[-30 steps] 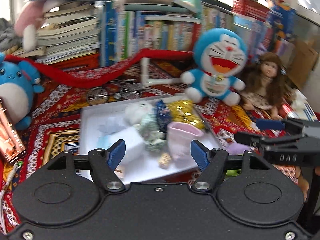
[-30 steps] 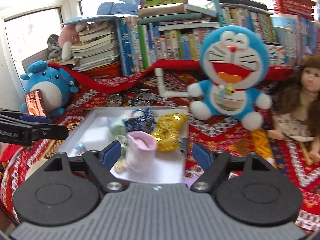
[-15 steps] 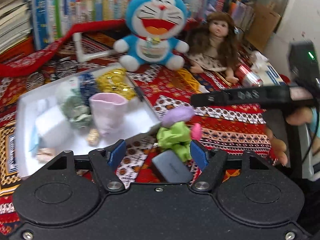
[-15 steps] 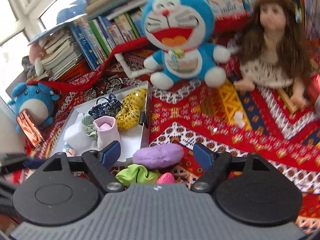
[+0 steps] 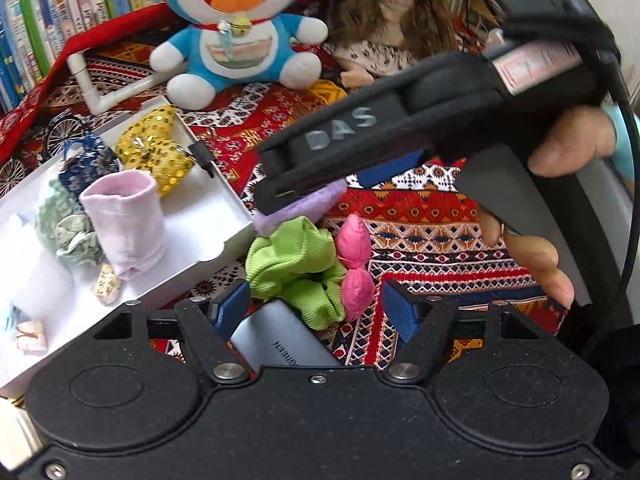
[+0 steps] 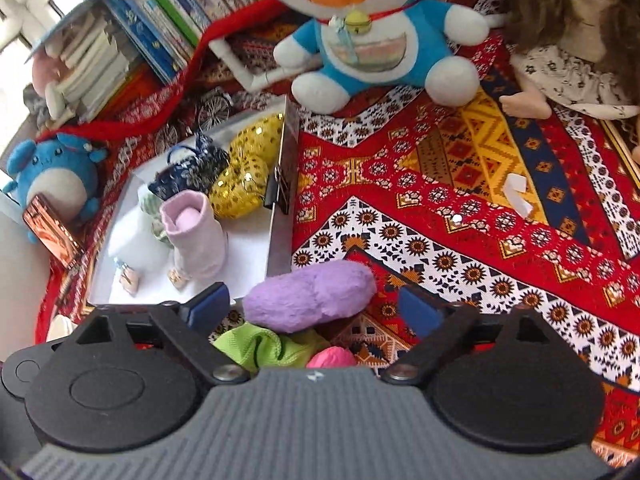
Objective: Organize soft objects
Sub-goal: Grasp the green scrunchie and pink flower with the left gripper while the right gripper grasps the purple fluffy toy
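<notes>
Leftmost on the patterned rug (image 6: 472,184) sits a round blue plush (image 6: 52,172), with a white tray (image 5: 208,208) to its right. Inside the tray stand a pink pouch (image 5: 124,224) upright, a green crumpled cloth (image 5: 68,232) beside it, a dark floral bag (image 5: 86,160) and a gold sequin pouch (image 5: 154,156) at the far end; a black binder clip (image 6: 278,192) grips the tray's right wall.

Just outside the tray's near right corner lie the loose soft things: a purple plush (image 6: 310,296), a green cloth (image 5: 294,264) nearer the cameras and touching it, and two pink pieces (image 5: 354,264) against the green cloth's right side. A grey box (image 5: 280,340) lies under the left gripper (image 5: 316,310), whose jaws stand spread with the green cloth and pink pieces between the blue pads, none of them pressed.

The right gripper (image 6: 314,306) has just been opening; its pads stand wide on either side of the purple plush without touching it. From the left camera its black finger covers the plush's top, and a hand (image 5: 560,184) wraps its handle.

Farther back, a blue cat plush (image 5: 240,36) sits upright, a long-haired doll (image 5: 392,24) to its right, books (image 6: 152,32) behind.
</notes>
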Demonstrator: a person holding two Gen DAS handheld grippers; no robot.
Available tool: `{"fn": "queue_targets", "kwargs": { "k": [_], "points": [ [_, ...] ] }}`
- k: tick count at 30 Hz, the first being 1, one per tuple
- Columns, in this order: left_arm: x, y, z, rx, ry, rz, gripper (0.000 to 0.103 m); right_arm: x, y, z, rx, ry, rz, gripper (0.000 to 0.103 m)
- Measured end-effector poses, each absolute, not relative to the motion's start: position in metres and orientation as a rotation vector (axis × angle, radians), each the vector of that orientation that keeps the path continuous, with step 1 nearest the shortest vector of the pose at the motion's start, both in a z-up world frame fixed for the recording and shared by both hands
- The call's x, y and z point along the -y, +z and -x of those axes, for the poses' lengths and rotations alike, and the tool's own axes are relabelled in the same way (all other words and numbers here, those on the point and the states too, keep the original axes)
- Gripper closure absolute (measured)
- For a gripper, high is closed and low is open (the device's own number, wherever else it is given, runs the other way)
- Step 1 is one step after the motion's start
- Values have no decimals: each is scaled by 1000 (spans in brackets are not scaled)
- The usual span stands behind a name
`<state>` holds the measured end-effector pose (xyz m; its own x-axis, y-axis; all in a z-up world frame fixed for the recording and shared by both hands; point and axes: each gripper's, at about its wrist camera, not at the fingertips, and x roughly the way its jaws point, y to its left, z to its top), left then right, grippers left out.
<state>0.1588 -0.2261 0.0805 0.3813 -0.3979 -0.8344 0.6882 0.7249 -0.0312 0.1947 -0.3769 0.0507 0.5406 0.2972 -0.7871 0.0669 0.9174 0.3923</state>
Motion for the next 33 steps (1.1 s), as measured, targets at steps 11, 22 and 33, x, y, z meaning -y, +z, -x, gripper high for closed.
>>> {"fn": "queue_targets", "kwargs": {
  "k": [11,22,33],
  "points": [
    [242,67,-159,-919,-694,-399,24,380,31,-209,-1033,167,-426,7],
    [246,57,-156,-913,-668,-418,42,390,29,-205,-992,185,-526,27],
    [243,64,-153,-936,-699,-355,80,401,38,-193,-949,131,-568,28]
  ]
}}
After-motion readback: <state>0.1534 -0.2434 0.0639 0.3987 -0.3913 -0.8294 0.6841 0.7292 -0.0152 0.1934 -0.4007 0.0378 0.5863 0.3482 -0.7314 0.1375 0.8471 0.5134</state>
